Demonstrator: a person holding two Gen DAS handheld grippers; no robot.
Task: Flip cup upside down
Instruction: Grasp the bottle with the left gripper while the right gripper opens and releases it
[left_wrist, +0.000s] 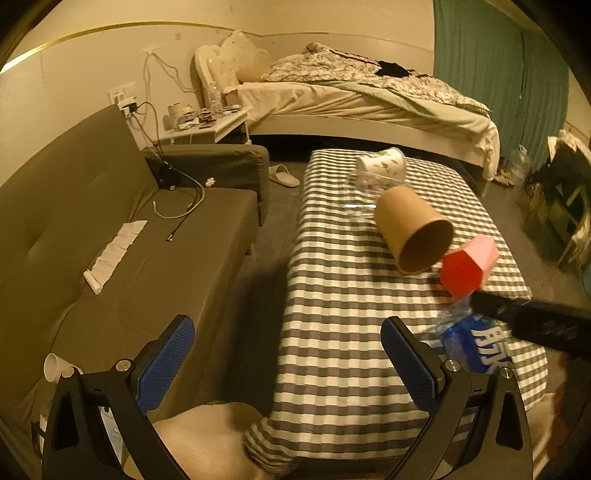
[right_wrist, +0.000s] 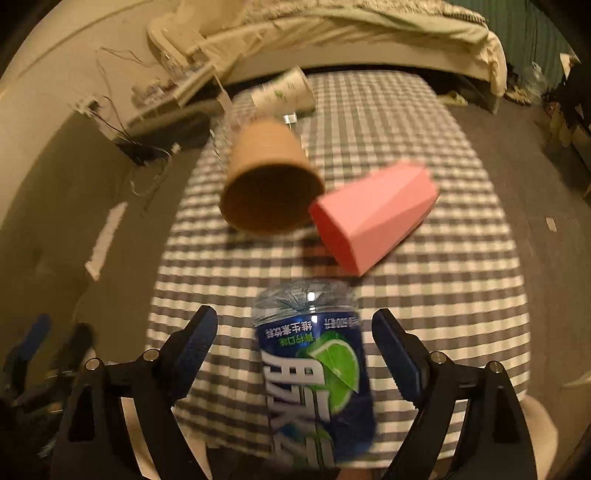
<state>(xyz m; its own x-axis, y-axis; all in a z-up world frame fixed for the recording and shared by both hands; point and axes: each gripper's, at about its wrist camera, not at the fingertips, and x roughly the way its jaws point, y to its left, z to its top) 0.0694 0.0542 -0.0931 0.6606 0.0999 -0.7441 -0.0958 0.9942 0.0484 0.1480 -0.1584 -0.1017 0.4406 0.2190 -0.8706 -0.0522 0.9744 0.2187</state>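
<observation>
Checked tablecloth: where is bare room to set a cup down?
Free: the checked tablecloth near its left edge, beside the brown paper cup, and the right side past the pink faceted cup. Crowded: the centre line, where both cups, the blue-labelled plastic bottle and white patterned cup lie.

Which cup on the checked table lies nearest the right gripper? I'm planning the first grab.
The pink faceted cup, on its side just beyond the blue bottle; the brown cup and the white cup lie farther back.

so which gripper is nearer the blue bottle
Right. The right gripper is open with the bottle lying between its fingers. The left gripper hangs open off the bottle's left, over the table edge.
</observation>
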